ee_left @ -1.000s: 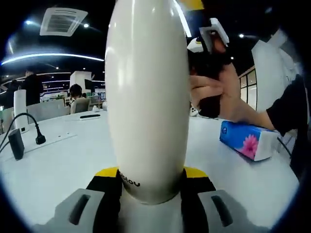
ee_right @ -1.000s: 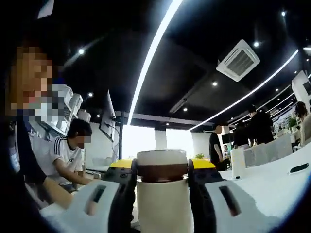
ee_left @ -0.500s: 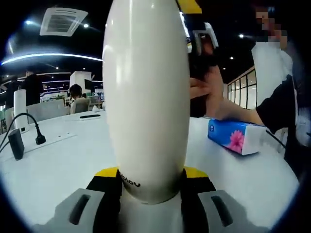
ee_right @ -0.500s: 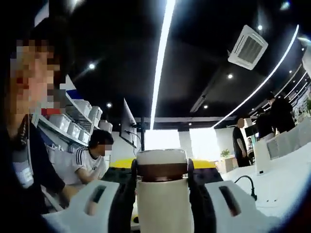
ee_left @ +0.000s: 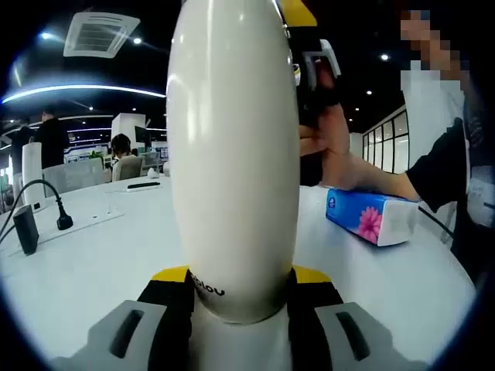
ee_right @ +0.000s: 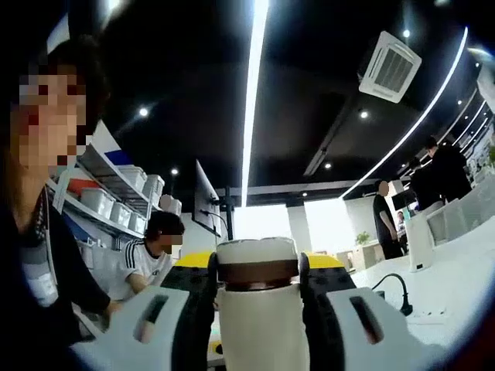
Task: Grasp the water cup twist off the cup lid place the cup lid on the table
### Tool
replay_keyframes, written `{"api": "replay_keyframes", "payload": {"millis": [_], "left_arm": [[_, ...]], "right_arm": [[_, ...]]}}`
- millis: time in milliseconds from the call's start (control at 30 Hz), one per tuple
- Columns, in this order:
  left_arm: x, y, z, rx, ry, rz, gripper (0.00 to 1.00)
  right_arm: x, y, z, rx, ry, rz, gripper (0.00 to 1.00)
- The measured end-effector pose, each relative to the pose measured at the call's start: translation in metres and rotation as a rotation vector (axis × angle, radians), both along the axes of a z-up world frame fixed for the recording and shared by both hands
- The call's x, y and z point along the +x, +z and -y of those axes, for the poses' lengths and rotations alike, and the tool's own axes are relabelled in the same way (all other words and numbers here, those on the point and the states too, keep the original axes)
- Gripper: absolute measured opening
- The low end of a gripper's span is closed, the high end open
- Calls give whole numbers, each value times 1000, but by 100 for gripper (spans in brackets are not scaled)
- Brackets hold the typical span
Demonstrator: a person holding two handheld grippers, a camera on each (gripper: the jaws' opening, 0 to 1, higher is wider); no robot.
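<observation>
A tall cream-white water cup (ee_left: 232,154) stands upright close to the lens in the left gripper view, and my left gripper (ee_left: 240,297) is shut on its lower body. In the right gripper view the cup's top, with a cream lid (ee_right: 257,251) above a brown band, sits between the yellow-and-black jaws; my right gripper (ee_right: 257,278) is shut on the lid. That right gripper (ee_left: 309,69), held by a hand, also shows at the cup's upper right in the left gripper view.
A blue tissue pack with a pink flower (ee_left: 371,220) lies on the white table (ee_left: 93,255) to the right. A black plug and cable (ee_left: 46,212) lie at the left. A person's dark sleeve (ee_left: 456,170) reaches in from the right. People sit and stand in the background.
The right gripper's view has swung round the cup's axis, so the room behind the lid has shifted. In the left gripper view the hand and tissue pack sit a little further left.
</observation>
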State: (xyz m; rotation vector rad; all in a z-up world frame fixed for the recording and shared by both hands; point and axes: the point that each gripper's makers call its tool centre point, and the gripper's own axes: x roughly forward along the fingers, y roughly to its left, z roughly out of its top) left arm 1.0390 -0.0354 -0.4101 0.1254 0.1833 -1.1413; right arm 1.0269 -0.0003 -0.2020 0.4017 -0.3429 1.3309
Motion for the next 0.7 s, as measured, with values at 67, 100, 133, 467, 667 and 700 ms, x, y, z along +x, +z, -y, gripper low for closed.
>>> {"api": "replay_keyframes", "payload": {"millis": [67, 100, 133, 467, 667, 700], "left_arm": [[0, 0, 0, 0, -2, 1, 48], [0, 0, 0, 0, -1, 1, 48], [-1, 0, 0, -1, -4, 2, 48], [-1, -2, 0, 2, -1, -1, 48], [0, -3, 1, 2, -1, -1, 48], [0, -3, 1, 3, -1, -1, 48]], "right_arm": [[-3, 1, -1, -6, -5, 6, 52], [-6, 0, -3, -19, -15, 25, 55], [-8, -1, -5, -37, -35, 54, 58], [-10, -18, -18, -141, -156, 91, 65], [-7, -23, -14, -173, -249, 80, 66], [-5, -23, -12, -178, -280, 78, 66]]}}
